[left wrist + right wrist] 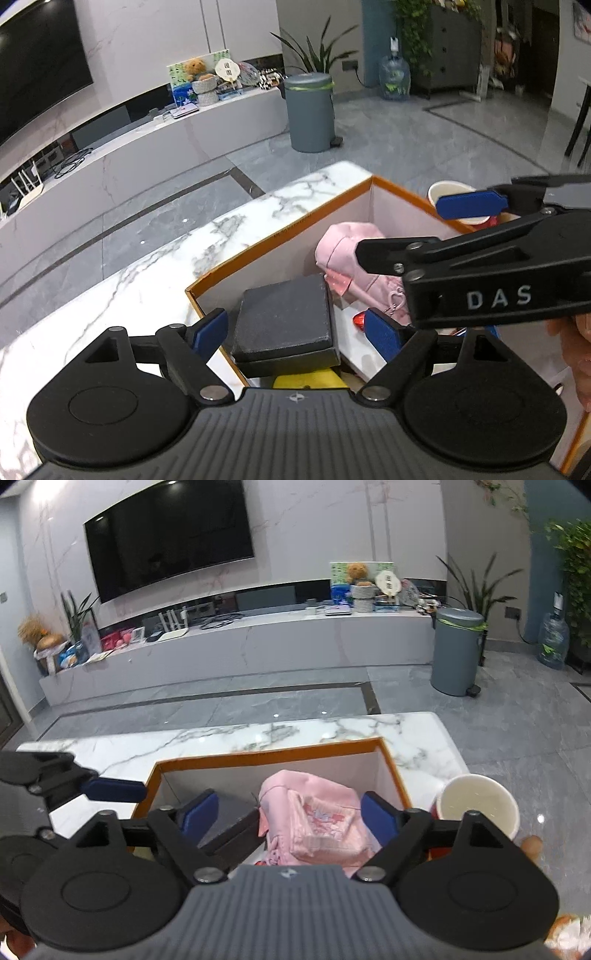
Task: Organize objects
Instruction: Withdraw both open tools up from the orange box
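Step in hand: both grippers hang spread over the filled orange-rimmed box [266,755], nothing between their pads, so this reads as the release after a placement
Left gripper [299,328]: jaws wide apart, empty, poised above the dark flat case [284,314] at the near-left end of the box; the blue pads stand on either side of the case and clear of it
Dark flat case: lies flat inside the box, resting on top of other things (something yellow peeks out under its near edge)
Pink bag [317,819]: sits in the middle of the box, just right of the case, slumped against the far wall
Right gripper [288,812]: jaws wide apart, empty, above the pink bag, pads clear of the fabric
Paper cup [478,805]: upright on the tabletop, just outside the right wall of the box, red outside, pale inside, seemingly empty
Next move, as a judgement: if the cup belongs in the box, the right gripper would have to swing right, straddle the rim and close gently, since thin paper may crush or tip
Risk: the two grippers sit close together, so a sideways swing could knock one against the other
Tabletop [207,740]: white marble with grey veins, bare beyond the box
Room: grey tiled floor, a long white media bench under a wall-mounted television [170,535], a grey pedal bin [458,650], plants and a water jug to the right
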The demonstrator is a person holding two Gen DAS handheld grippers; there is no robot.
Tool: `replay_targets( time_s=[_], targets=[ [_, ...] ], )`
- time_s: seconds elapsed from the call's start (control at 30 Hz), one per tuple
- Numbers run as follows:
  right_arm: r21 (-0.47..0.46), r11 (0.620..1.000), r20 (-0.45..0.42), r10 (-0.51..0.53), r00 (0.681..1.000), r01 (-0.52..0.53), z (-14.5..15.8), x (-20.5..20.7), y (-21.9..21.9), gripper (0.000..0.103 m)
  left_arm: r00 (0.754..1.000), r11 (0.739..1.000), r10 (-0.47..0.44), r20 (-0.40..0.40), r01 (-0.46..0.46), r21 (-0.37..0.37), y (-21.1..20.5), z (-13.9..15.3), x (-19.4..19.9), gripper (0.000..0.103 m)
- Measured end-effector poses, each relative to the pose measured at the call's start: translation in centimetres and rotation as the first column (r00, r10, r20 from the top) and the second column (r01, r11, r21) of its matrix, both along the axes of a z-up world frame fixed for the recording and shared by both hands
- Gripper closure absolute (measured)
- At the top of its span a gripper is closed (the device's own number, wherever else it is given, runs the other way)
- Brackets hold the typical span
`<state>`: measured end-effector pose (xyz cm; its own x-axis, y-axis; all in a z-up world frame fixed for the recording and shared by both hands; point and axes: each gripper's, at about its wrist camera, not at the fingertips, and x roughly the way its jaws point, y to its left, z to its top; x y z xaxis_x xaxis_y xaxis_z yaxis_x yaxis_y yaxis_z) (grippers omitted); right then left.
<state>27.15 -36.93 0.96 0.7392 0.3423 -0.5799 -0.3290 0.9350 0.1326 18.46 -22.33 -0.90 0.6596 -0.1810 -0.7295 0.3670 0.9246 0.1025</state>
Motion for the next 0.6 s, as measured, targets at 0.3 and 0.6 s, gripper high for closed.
replay_targets(
  time_s=[0.3, 0.6],
  targets=[
    [-0.027, 0.999, -0.007, -0.026, 1.0, 0.026, 1.2, -2.1, -1.0, 0.013, 0.998, 0.995, 0.054, 0.014, -0.053, -0.09, 0.6, 1.5, -2.6, 0.006],
    [-0.117, 0.992, 0.016, -0.048, 0.999, 0.05, 2.2, -6.1, -0.5, 0.01, 0.993, 0.983, 0.107, -0.046, -0.112, -0.147, 1.1, 2.0, -6.1, 0.006]
  ],
)
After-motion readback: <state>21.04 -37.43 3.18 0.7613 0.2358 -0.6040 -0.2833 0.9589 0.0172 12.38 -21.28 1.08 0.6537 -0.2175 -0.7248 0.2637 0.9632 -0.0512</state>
